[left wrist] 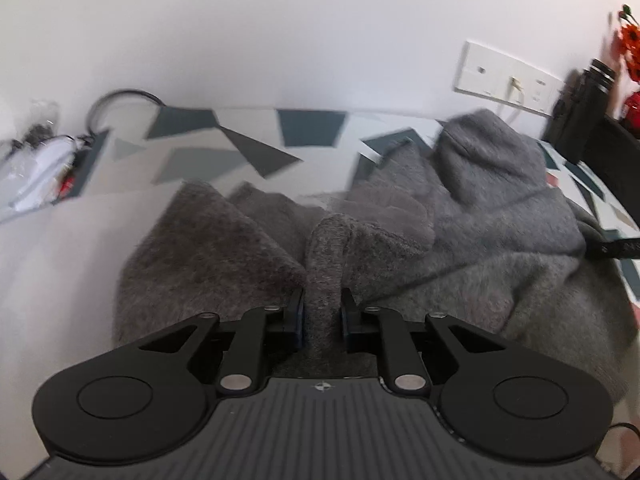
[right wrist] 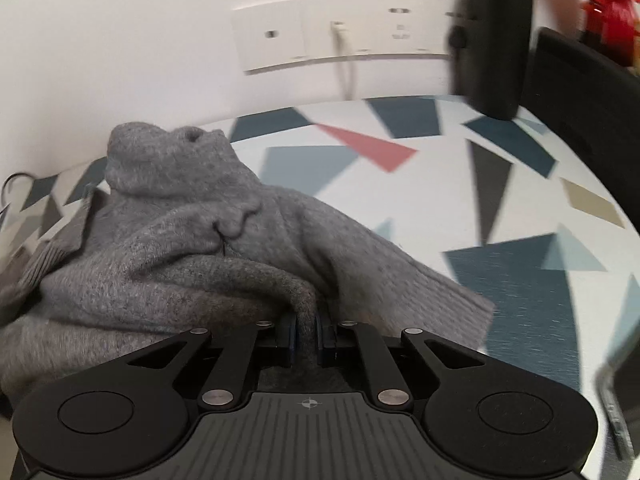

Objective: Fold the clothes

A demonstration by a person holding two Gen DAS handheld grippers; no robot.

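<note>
A fuzzy grey sweater (left wrist: pixel 460 216) lies crumpled on a table with a geometric-patterned cloth (left wrist: pixel 248 136). In the left wrist view my left gripper (left wrist: pixel 322 312) is shut on a bunched fold of the sweater that rises between its pads. The right wrist view shows the same grey sweater (right wrist: pixel 168 232) with its collar heaped at the upper left. There my right gripper (right wrist: pixel 306 332) is shut on a ridge of the knit near the ribbed hem. At the right edge of the left wrist view a dark part of the other gripper (left wrist: pixel 616 249) pokes in.
A white wall socket panel (right wrist: pixel 344 32) with a plugged cable sits behind the table. A black bottle (right wrist: pixel 492 36) stands at the back right beside a dark object (right wrist: pixel 592 120) and red items. White and black clutter (left wrist: pixel 40 168) and a cable loop lie at the far left.
</note>
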